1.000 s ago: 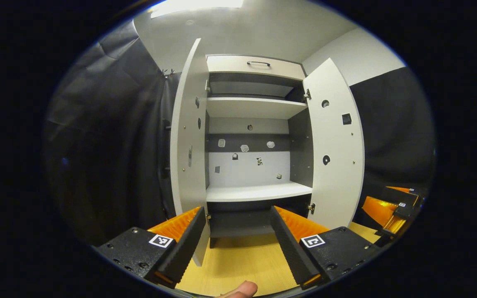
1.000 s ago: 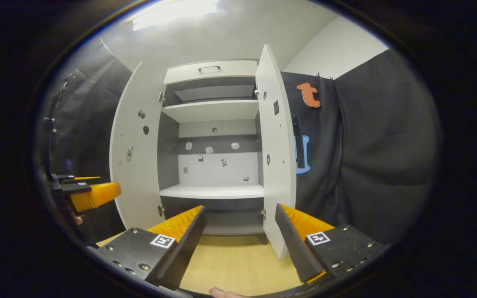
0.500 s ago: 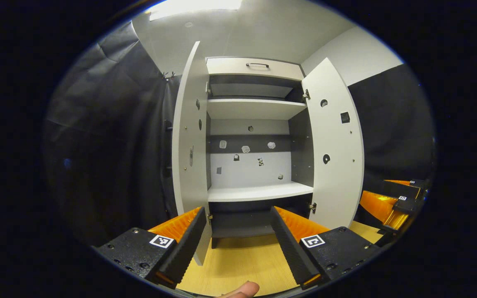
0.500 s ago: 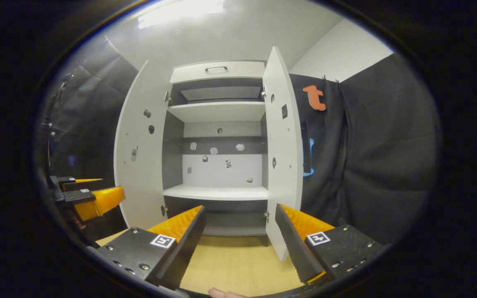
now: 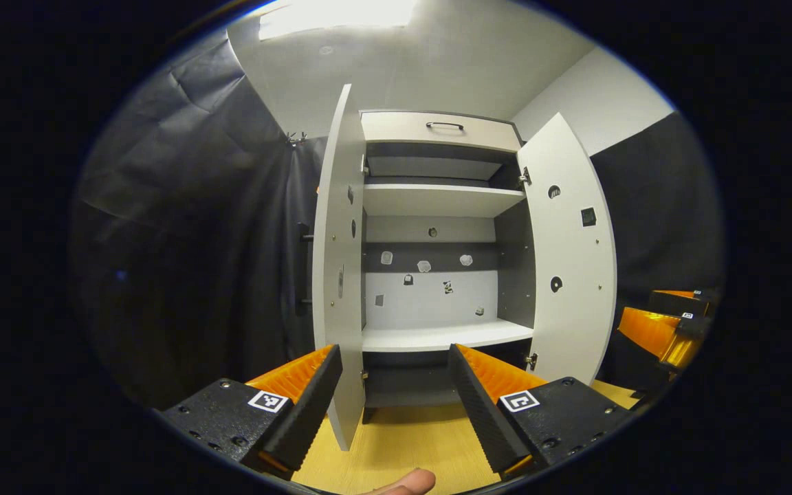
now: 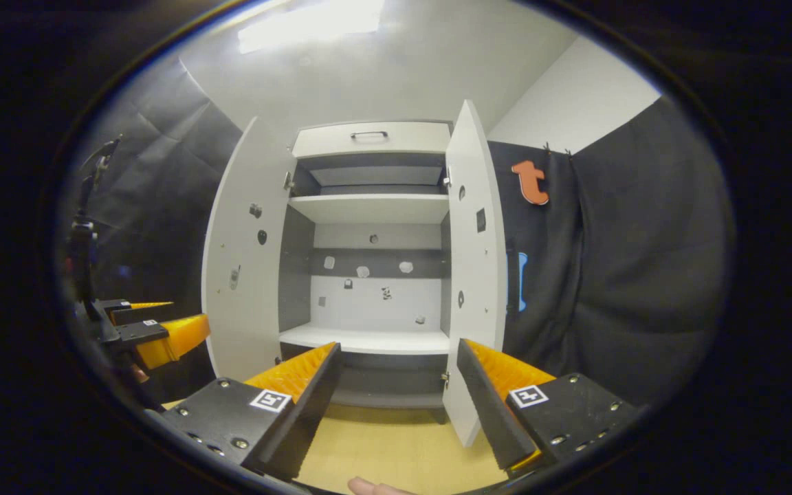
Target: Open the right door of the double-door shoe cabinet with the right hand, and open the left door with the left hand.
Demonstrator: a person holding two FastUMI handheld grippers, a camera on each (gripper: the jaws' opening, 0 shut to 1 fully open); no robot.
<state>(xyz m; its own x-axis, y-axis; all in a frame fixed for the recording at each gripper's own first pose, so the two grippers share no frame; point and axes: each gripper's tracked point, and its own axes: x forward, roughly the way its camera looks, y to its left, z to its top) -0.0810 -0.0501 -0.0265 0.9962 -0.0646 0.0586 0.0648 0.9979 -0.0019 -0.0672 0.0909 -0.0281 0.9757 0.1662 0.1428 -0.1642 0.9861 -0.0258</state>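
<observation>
Pale wooden floor (image 5: 410, 450), black cloth walls (image 6: 616, 275), white ceiling with a lit panel (image 5: 337, 10).

Matt smooth shoe cabinet (image 5: 437, 337); pale wood-grain floor (image 5: 403, 454).

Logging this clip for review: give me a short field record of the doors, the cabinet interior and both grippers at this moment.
left door: swung open
right door: swung open
shoe cabinet interior: shelves bare
top drawer: shut
left gripper: open, holding nothing, back from the cabinet
right gripper: open, holding nothing
floor: light wood
</observation>
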